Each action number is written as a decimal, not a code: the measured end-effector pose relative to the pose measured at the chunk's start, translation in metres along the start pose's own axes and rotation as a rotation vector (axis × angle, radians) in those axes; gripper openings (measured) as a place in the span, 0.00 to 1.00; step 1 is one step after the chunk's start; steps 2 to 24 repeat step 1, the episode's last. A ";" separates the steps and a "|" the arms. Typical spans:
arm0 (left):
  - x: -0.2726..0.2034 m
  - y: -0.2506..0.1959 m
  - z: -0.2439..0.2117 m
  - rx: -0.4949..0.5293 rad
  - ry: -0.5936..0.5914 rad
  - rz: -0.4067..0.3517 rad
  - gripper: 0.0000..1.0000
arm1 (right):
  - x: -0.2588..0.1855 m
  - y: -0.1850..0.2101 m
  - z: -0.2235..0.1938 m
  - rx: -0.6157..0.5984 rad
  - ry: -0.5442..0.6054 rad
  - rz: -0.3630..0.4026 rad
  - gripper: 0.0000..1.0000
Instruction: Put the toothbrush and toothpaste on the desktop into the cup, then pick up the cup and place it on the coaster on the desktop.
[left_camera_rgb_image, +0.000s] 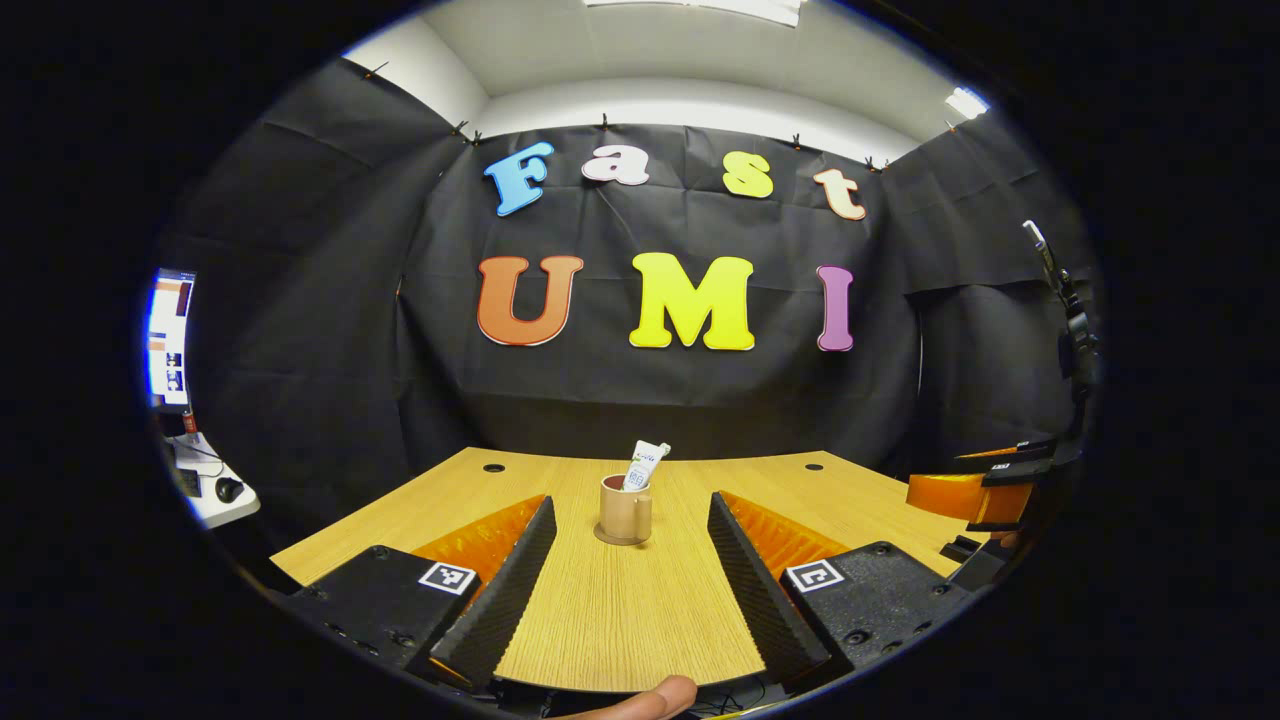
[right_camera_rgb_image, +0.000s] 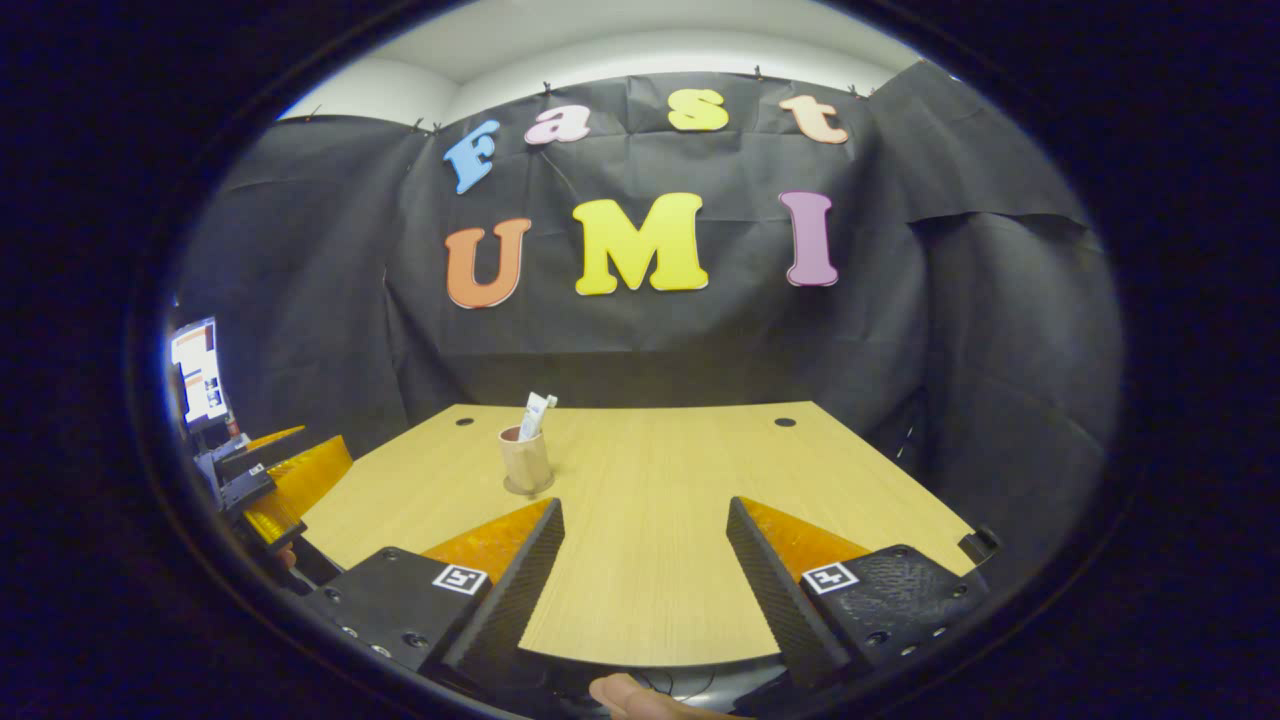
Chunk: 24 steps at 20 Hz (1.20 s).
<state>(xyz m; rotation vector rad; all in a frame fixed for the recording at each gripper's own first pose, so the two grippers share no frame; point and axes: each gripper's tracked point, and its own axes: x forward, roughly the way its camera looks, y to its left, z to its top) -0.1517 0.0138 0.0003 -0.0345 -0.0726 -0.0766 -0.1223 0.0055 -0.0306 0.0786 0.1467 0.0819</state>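
- One cup (left_camera_rgb_image: 626, 510) is standing upright on one coaster (left_camera_rgb_image: 622, 539), in the middle of the table (left_camera_rgb_image: 620, 620). In the right gripper view the cup (right_camera_rgb_image: 526, 460) is sitting toward the left side of the table (right_camera_rgb_image: 650, 560), on the coaster (right_camera_rgb_image: 529, 487).
- One toothpaste (left_camera_rgb_image: 644, 464) tube is sticking up out of the cup, leaning a little to the right. It is showing there in the right gripper view too (right_camera_rgb_image: 535, 414).
- I cannot tell if a toothbrush is sitting in the cup.
- The tube is showing a small label, but the writing is too tiny to read.
- The left gripper (left_camera_rgb_image: 630, 585) is staying wide apart, holding nothing, with the cup well ahead between its two fingers.
- The right gripper (right_camera_rgb_image: 645, 580) is also spread wide and holding nothing. It is showing at the right edge of the left gripper view as well (left_camera_rgb_image: 975, 495).
- Each finger block is carrying one square black-and-white tag (left_camera_rgb_image: 447, 577).
- Two round holes (left_camera_rgb_image: 494, 467) are sitting near the far edge of the table.
- One screen (right_camera_rgb_image: 200, 372) is glowing far off to the left.
- One thumb (left_camera_rgb_image: 645, 700) is peeking in at the bottom.
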 end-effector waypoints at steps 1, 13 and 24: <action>-0.004 -0.001 0.003 0.016 -0.014 0.001 0.96 | -0.006 -0.002 0.002 -0.002 -0.021 -0.003 0.97; -0.004 -0.001 0.003 0.016 -0.014 0.001 0.96 | -0.006 -0.002 0.002 -0.002 -0.021 -0.003 0.97; -0.004 -0.001 0.003 0.016 -0.014 0.001 0.96 | -0.006 -0.002 0.002 -0.002 -0.021 -0.003 0.97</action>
